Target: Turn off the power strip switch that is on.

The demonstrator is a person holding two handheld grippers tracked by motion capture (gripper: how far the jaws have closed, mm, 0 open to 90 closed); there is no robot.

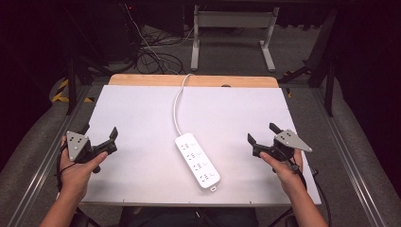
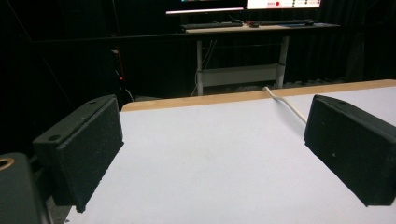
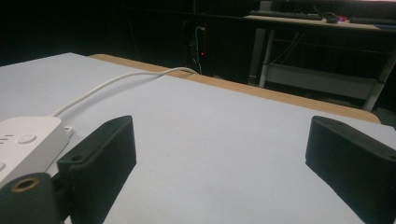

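Now I hold my left gripper near the table's left edge and my right gripper near its right edge, both with jaws spread wide and empty, seemingly poised to start. Between them, toward the near edge, lies a white power strip, its cable running off the far edge, presumably to an outlet.

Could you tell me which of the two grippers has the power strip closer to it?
The right gripper: the power strip shows beside its jaw in its own view.
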